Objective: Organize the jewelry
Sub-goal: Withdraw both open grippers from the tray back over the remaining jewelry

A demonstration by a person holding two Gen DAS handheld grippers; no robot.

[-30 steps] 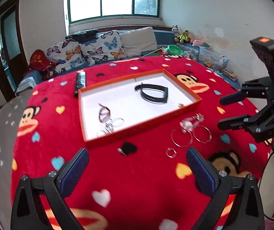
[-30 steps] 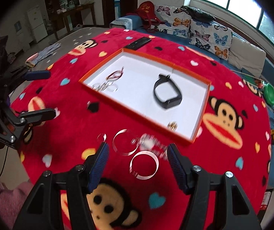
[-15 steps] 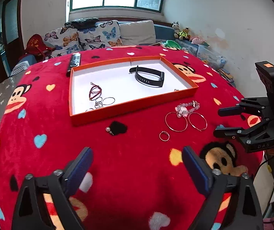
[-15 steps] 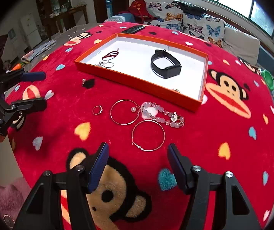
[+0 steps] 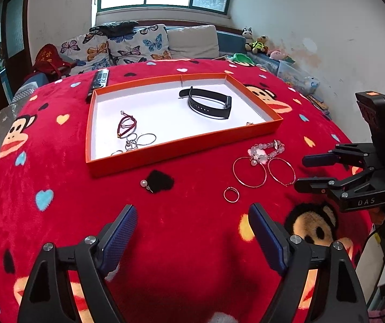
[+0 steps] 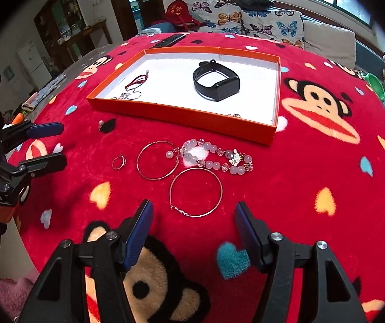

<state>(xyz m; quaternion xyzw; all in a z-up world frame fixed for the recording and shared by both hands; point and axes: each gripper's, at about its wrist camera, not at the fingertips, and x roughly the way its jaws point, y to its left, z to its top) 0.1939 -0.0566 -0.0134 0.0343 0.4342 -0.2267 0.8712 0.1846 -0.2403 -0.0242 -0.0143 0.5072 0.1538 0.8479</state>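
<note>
Nearest the right wrist camera, the right gripper [image 6: 192, 228] hangs over the red monkey-print blanket [image 6: 313, 167] with its jaws spread and nothing between them. Just beyond its tips lies a thin hoop bangle [image 6: 195, 191], flat on the blanket and squarely in line with the gap. A second hoop [image 6: 158, 160] sits just past it to the left, touching a beaded bracelet [image 6: 216, 156] whose long axis runs left to right across the view, roughly crosswise to the way the right gripper points. A small ring [image 6: 118, 162] lies apart on the left, and a pearl earring [image 6: 101, 123] rests farther off, near the tray.

The left gripper [image 5: 192, 238] is above bare blanket; its jaws are closing slightly but remain wide apart and hold nothing. From its view the small ring is just ahead and right of centre, the pearl earring ahead to the left.

Beyond the loose pieces stands the orange tray [image 6: 181, 114], its long side facing both grippers. Inside lie a black watch band [image 6: 216, 82], a red cord bracelet [image 6: 138, 78] and some small rings in the left corner.

The near bangle likely goes first, and the right hand is plainly closer to it; a thin hoop flat on plush cloth may be awkward to pinch.
</note>
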